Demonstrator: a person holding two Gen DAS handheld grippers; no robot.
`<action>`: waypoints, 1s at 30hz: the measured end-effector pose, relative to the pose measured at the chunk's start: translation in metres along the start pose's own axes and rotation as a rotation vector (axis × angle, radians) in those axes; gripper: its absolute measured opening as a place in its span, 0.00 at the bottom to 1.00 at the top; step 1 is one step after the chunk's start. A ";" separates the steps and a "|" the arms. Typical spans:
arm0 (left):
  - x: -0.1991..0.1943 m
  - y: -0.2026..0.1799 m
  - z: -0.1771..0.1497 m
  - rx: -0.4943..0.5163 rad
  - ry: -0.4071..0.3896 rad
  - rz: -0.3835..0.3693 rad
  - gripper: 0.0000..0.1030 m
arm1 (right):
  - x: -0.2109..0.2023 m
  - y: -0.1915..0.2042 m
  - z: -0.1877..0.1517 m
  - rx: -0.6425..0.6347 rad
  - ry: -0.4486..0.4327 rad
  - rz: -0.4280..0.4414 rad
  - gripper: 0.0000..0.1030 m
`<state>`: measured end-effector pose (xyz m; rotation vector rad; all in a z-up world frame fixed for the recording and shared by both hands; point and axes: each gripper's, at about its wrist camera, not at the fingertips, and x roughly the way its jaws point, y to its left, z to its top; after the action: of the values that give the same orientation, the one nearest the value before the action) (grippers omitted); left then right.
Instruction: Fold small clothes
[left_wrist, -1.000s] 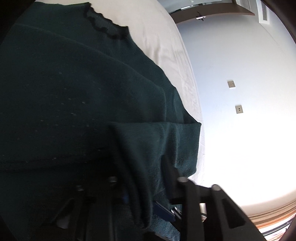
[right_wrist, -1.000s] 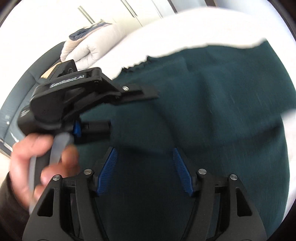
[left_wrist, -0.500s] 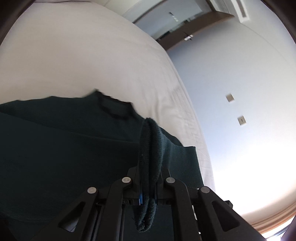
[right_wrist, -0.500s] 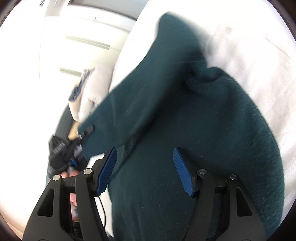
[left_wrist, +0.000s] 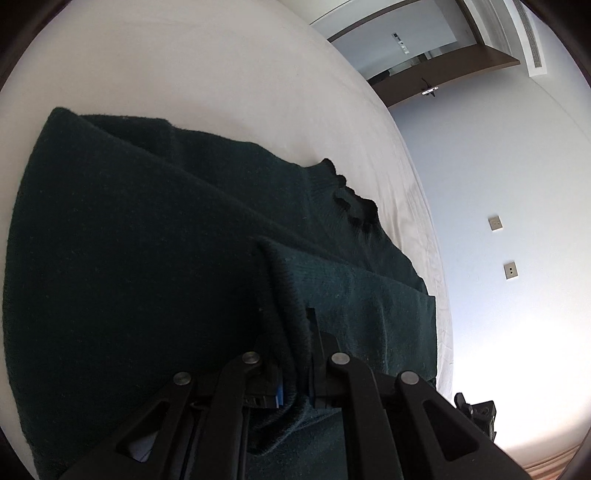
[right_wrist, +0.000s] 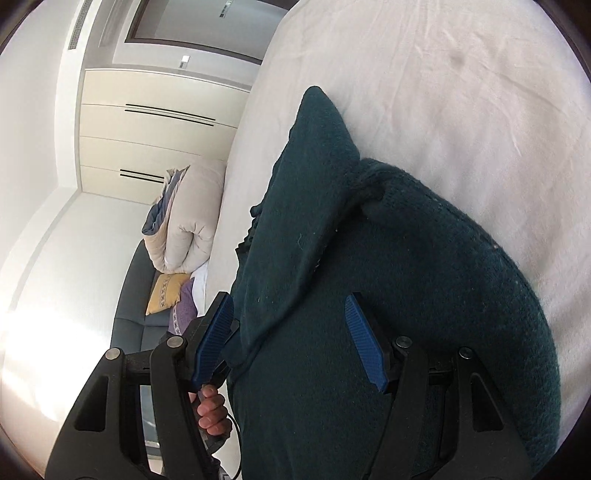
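Down on the white bed (left_wrist: 221, 74) lies the dark green sweater (left_wrist: 129, 258), partly folded, its frilled collar (left_wrist: 354, 210) toward the bed's far edge. Near that collar the left gripper (left_wrist: 293, 373) pinches a ribbed fold of the knit — jaws clamped. The right gripper (right_wrist: 291, 343) hovers over the sweater, jaws spread wide, nothing held.

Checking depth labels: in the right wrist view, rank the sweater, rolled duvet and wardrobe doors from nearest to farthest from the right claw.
1. Sweater, between the open right claw.
2. Rolled duvet, left, beside the bed.
3. Wardrobe doors, upper left, behind the duvet.
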<state>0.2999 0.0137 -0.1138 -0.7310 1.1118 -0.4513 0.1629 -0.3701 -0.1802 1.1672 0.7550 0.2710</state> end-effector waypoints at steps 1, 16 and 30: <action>0.001 0.000 -0.001 0.002 0.003 -0.003 0.07 | 0.001 0.002 0.004 0.009 -0.003 0.002 0.60; 0.015 -0.001 0.001 -0.001 0.028 -0.044 0.07 | -0.004 0.000 0.075 0.203 -0.080 0.111 0.65; 0.017 -0.005 0.002 0.010 0.015 -0.032 0.09 | 0.014 0.008 0.074 0.033 -0.064 0.036 0.65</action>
<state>0.3086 -0.0004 -0.1204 -0.7387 1.1128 -0.4894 0.2231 -0.4128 -0.1651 1.2160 0.6849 0.2506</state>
